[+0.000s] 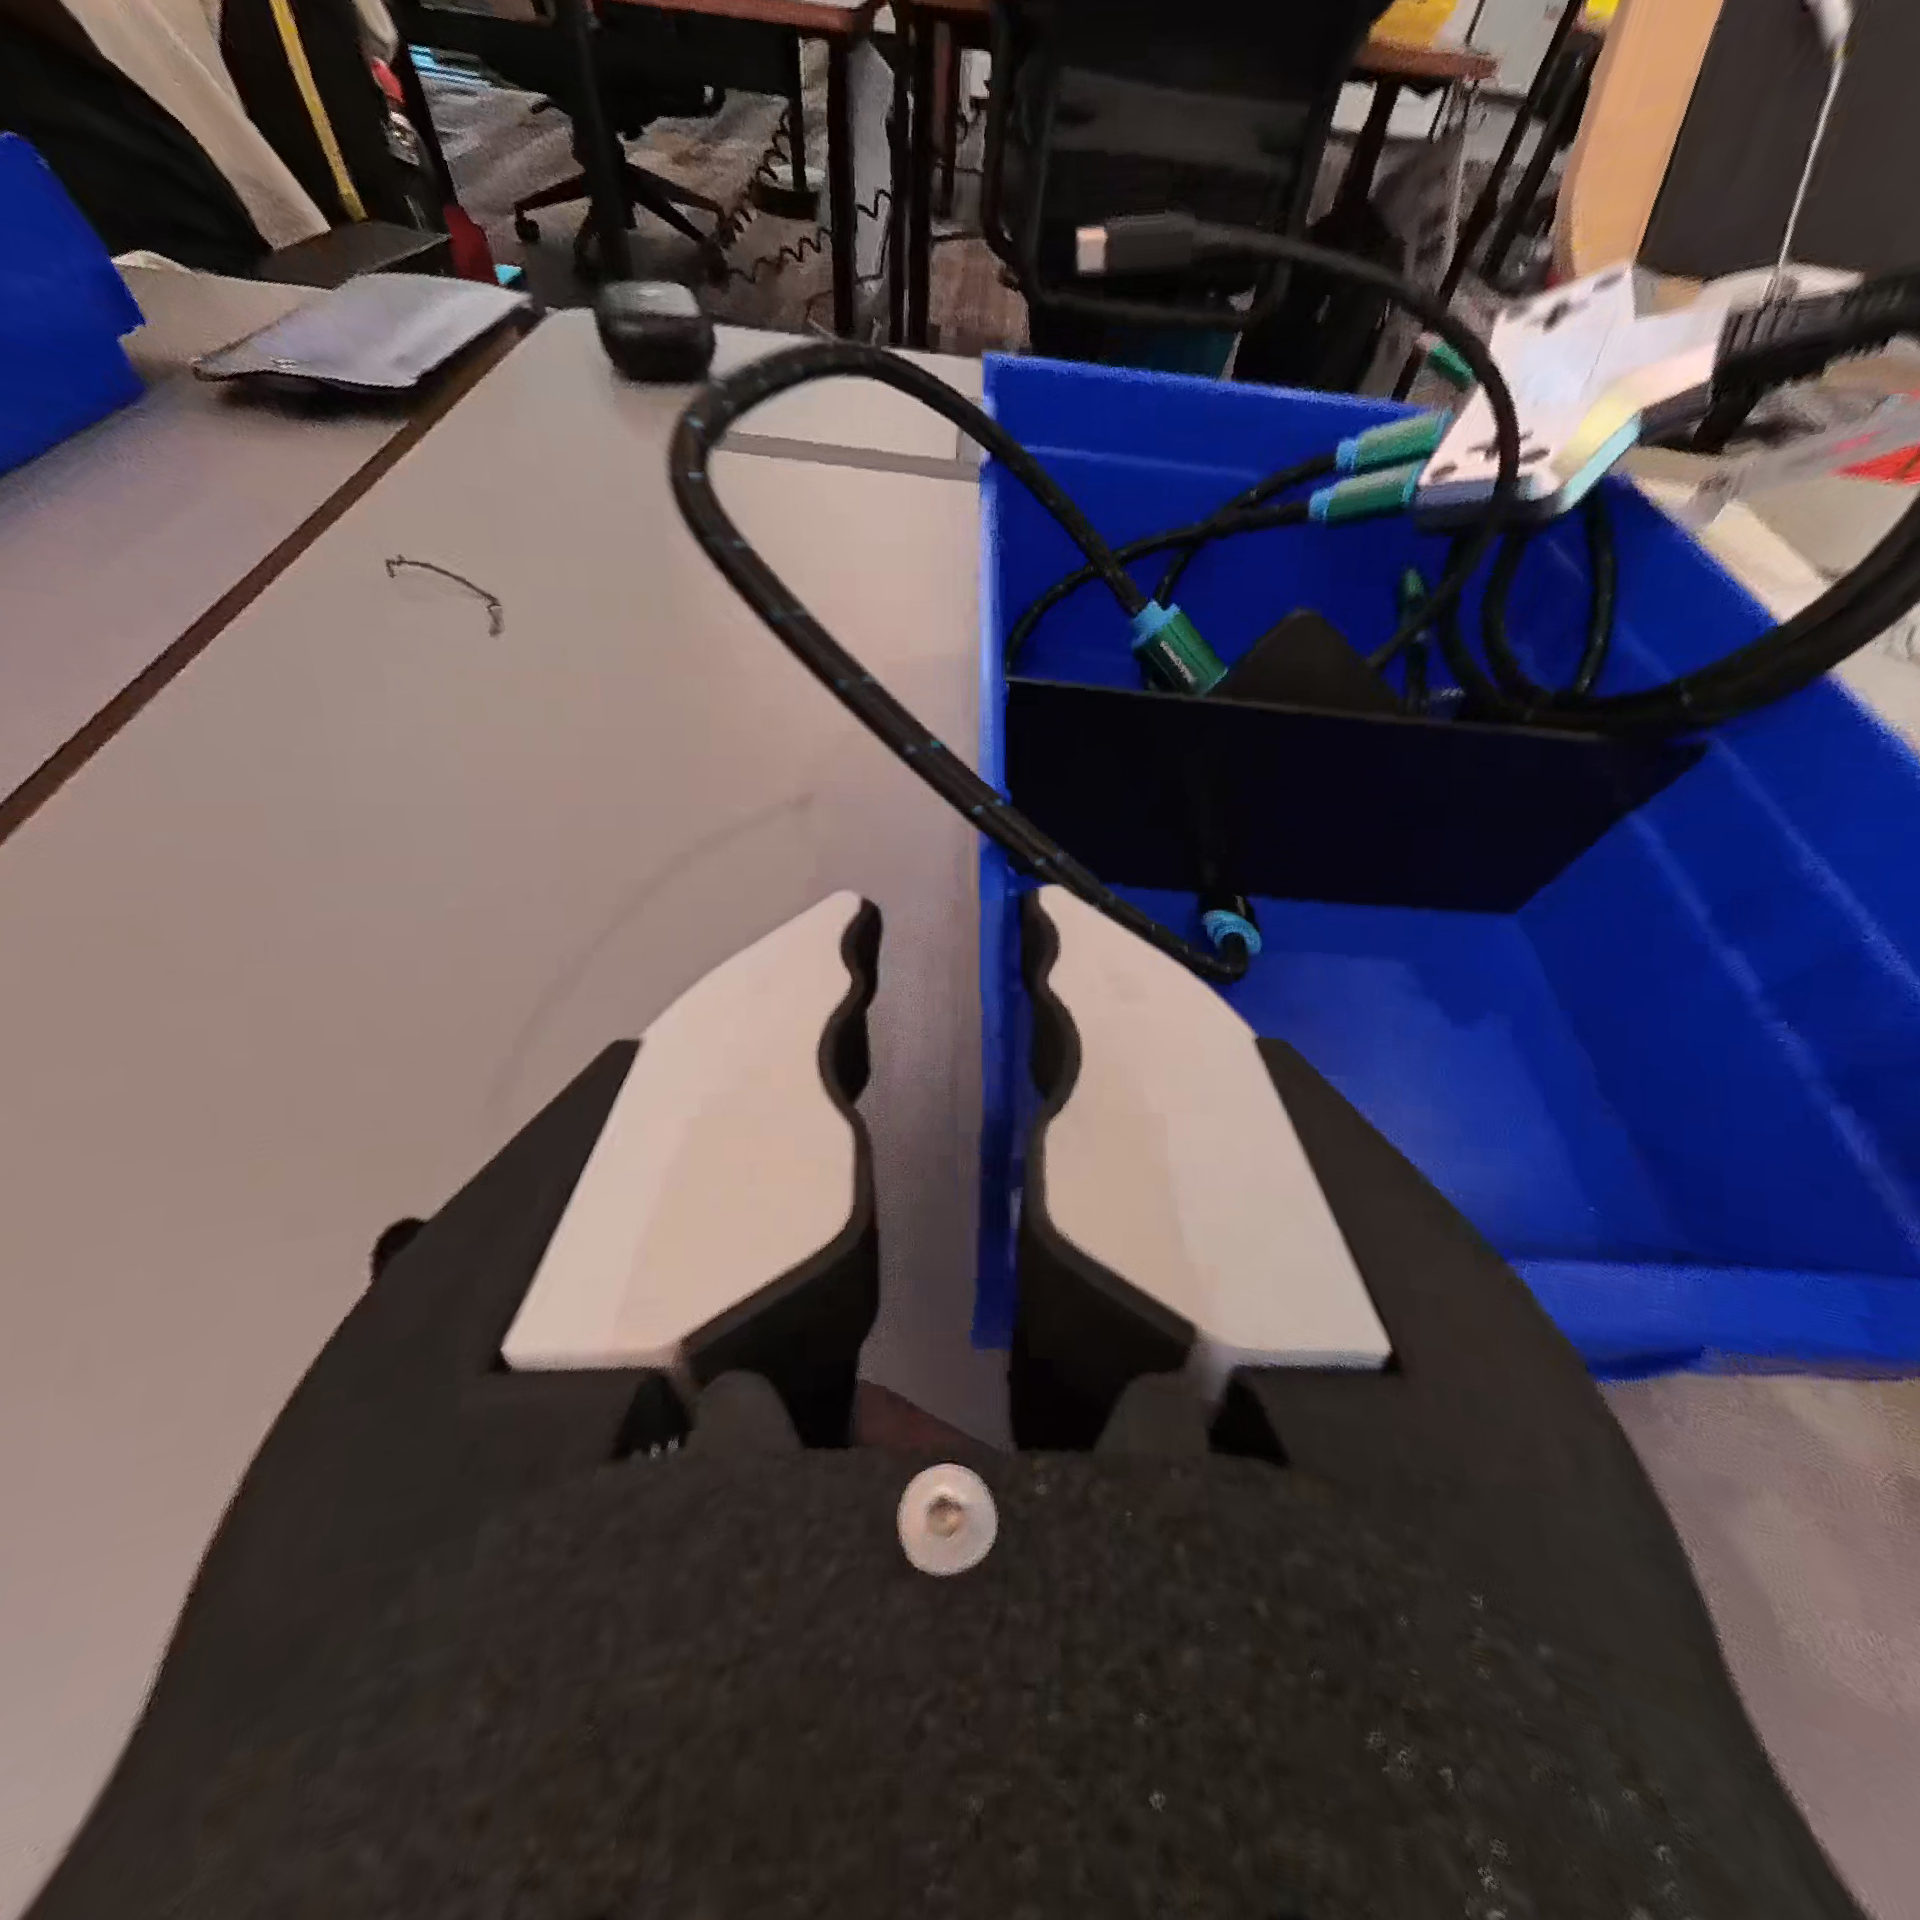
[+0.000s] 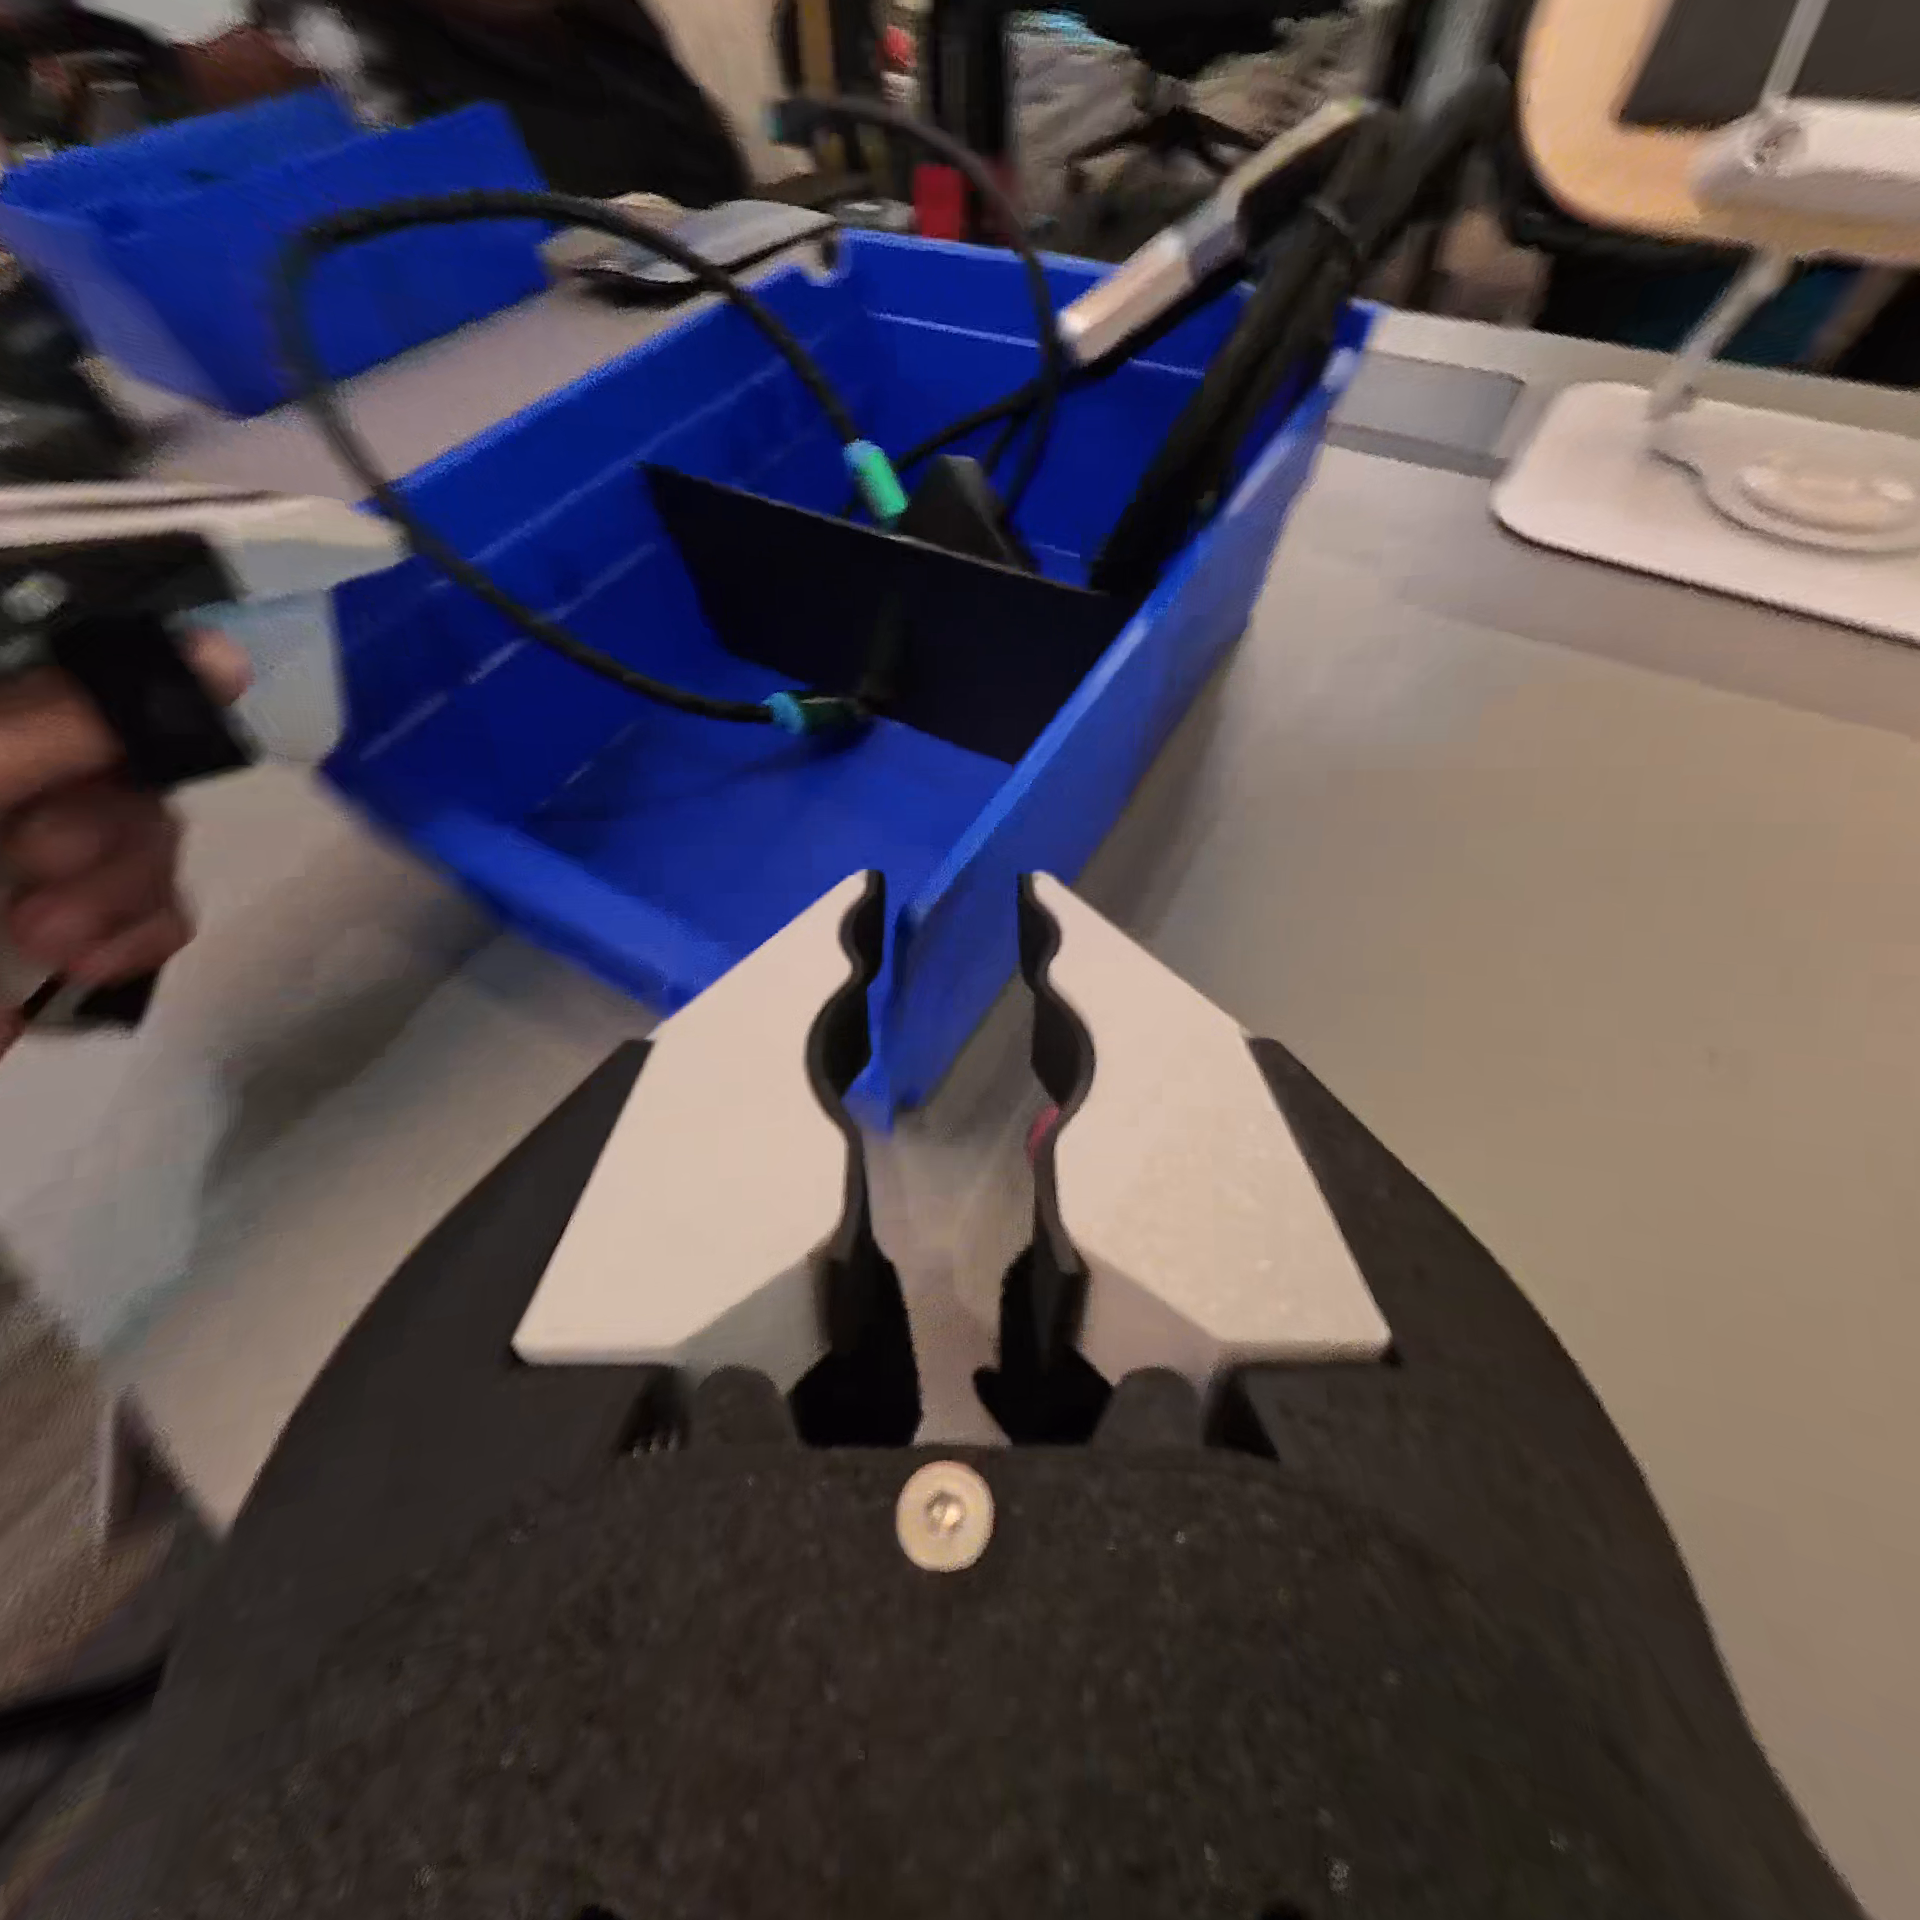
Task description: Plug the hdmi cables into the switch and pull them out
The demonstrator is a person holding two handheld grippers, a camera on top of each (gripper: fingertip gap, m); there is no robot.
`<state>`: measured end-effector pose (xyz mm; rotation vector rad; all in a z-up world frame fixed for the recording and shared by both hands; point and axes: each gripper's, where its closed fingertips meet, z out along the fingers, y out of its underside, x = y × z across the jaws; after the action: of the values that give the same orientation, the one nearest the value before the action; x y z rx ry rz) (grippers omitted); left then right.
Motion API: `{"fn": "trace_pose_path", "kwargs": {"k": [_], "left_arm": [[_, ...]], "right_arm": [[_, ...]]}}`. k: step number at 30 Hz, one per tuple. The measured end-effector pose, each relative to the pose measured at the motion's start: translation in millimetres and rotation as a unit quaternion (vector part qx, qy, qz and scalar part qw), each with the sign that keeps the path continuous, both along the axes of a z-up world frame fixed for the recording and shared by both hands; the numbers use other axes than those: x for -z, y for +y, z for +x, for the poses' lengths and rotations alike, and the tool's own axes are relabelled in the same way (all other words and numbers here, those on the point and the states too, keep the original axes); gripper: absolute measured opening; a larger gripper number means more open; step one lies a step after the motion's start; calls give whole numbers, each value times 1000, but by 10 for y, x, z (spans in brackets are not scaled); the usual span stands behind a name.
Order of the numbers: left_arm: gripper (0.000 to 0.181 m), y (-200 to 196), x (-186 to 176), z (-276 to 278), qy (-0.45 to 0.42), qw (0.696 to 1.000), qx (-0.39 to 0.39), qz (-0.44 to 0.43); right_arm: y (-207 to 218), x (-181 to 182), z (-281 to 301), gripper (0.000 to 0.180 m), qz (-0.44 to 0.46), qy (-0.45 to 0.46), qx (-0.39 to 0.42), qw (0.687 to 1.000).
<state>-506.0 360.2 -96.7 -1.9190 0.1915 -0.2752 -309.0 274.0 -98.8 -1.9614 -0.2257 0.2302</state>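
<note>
A silver HDMI switch sits raised over the far right rim of a blue bin, with two green-ended plugs in it. It also shows in the right wrist view. A black braided HDMI cable loops out over the table. One of its plugs lies behind the black divider, the other in front of it. Another plug hangs in the air. My left gripper is open and empty over the bin's left wall. My right gripper is open and empty over the bin's near corner.
A second blue bin stands at the far left, and a white monitor stand at the right. A dark pouch and a small black device lie at the table's far edge. A hand holding the other gripper shows blurred at left. There is about 20 centimetres between the tips of the two grippers.
</note>
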Motion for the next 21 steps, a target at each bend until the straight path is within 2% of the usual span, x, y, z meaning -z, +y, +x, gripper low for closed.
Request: {"fn": "trace_pose_path", "kwargs": {"k": [3,6,8,10,11,13,15,17,19,21], "left_arm": [[36,-151,-97,-142,-24,999,-20,15],[35,-350,-118,-227,-49,998,-44,16],[34,-440,-162,-186,-72,996,-50,20],[35,-521,-209,-61,-85,995,-45,24],[34,-570,-224,30,-91,995,-38,26],[34,-717,-206,271,-100,995,-13,24],[34,-913,-130,557,-91,995,22,18],[34,-1141,-66,872,-88,994,71,9],[34,-1342,-21,1143,-84,989,122,-5],[33,-1397,-17,1261,-65,988,139,3]], "right_arm": [[-479,-95,138,30,19,-16,-109,994],[-854,-37,665,33,24,-6,-127,992],[-1002,66,1209,33,27,32,-80,996],[-1109,130,1848,35,44,105,4,993],[-1174,56,2095,42,52,141,30,988],[-1383,-173,2487,42,105,199,35,974],[-1557,-310,3075,42,158,229,111,954],[-1709,-388,3617,41,182,220,182,941],[-1803,-393,4032,41,184,166,232,941],[-1871,-362,4338,42,183,105,273,939]]}}
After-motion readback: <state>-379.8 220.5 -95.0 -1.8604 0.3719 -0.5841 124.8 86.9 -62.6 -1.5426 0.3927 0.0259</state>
